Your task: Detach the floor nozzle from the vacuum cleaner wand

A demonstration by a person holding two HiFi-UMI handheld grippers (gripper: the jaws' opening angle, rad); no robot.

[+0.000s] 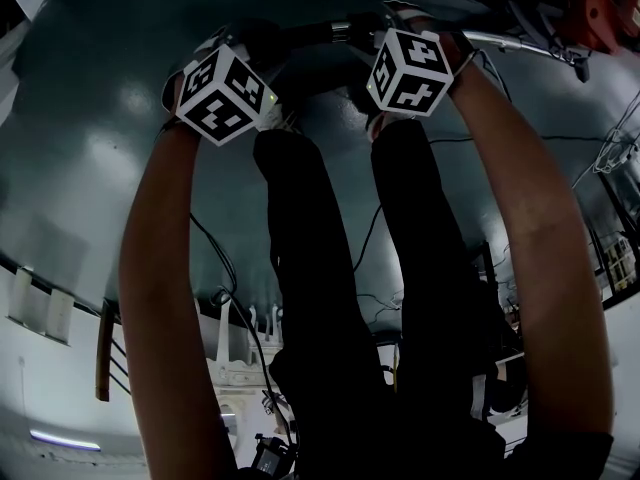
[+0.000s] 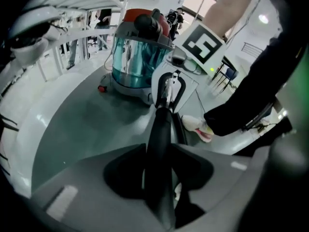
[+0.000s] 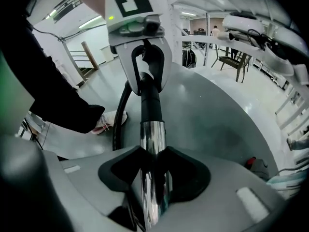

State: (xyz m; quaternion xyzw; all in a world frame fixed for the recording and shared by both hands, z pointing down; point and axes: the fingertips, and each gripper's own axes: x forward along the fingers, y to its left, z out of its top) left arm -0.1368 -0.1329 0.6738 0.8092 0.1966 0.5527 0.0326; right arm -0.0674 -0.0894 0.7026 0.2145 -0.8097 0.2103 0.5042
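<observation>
Both grippers are on the wand (image 1: 338, 33). The left gripper (image 1: 252, 50) has its jaws clamped on the black section (image 2: 159, 129), which fills the gap between the dark pads. The right gripper (image 1: 398, 26) is pinched on the chrome section (image 3: 153, 144), tube squarely between its pads. I cannot tell which end carries the floor nozzle; no view shows it clearly.

Seen from the left gripper (image 2: 159, 166), the wand runs straight ahead from the jaws to the right gripper (image 2: 166, 88) and its marker cube (image 2: 203, 42). The vacuum canister (image 2: 137, 62), teal bin with a red top, sits beyond and left of that. Seen from the right gripper (image 3: 154, 168), chrome passes into black just ahead of the jaws and goes on to the left gripper (image 3: 145, 66). A black hose (image 3: 118, 122) droops on the left of the wand.

Pose: the left forearm (image 1: 160, 268) and right forearm (image 1: 545, 238) both reach forward and down, roughly parallel, outside the legs (image 1: 330, 268) in black trousers. The grippers are side by side and near each other, both tipped steeply down over the grey floor (image 1: 90, 148). A pale shoe (image 2: 198, 125) shows under the wand line.

Axis: the wand's long axis runs from gripper to gripper, left to right across the head view and close to level. The black end is at the left gripper, the chrome end at the right gripper.
</observation>
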